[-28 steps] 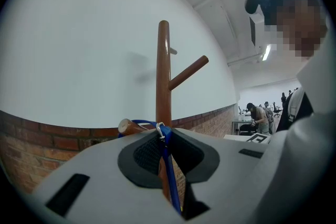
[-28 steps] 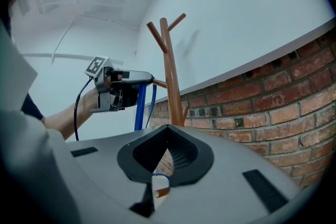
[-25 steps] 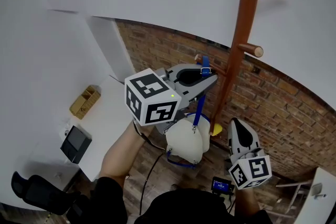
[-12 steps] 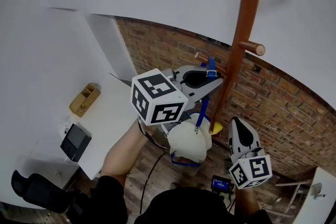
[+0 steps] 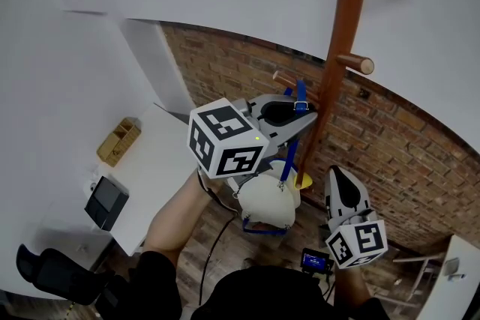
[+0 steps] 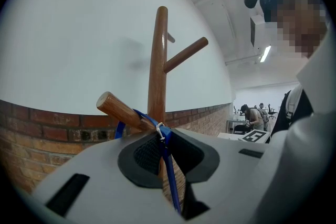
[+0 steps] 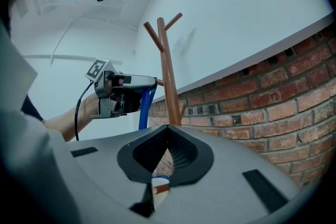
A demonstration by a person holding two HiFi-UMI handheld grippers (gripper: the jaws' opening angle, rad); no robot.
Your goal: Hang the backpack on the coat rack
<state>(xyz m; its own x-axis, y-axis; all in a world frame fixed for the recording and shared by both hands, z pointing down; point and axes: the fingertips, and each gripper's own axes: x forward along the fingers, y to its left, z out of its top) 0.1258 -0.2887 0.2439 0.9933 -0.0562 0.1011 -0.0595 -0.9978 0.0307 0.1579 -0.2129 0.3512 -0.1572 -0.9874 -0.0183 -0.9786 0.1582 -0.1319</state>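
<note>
A white backpack [image 5: 266, 202] with blue trim hangs from its blue strap [image 5: 287, 157]. My left gripper [image 5: 304, 112] is shut on that strap at its top, right beside the brown coat rack pole [image 5: 341, 49]. In the left gripper view the strap loop [image 6: 137, 115] lies over a low wooden peg [image 6: 118, 108] just ahead of my left gripper [image 6: 163, 131], with the pole [image 6: 157, 60] behind. Two higher pegs [image 5: 356, 64] stick out to the right. My right gripper [image 5: 335, 174] is lower right of the backpack, apart from it, shut and holding nothing; its own view shows my right gripper [image 7: 168, 128] facing the rack [image 7: 169, 81].
A red brick wall [image 5: 405, 154] runs behind the rack under a white wall. A white table [image 5: 157, 161] at the left carries a wooden box [image 5: 118, 142] and a black device [image 5: 105, 202]. A black chair [image 5: 52, 273] stands lower left. A small lit screen [image 5: 315, 260] is near the floor.
My left gripper has carried the strap a little right toward the pole and the low peg, and the backpack followed. The right gripper has barely moved.
</note>
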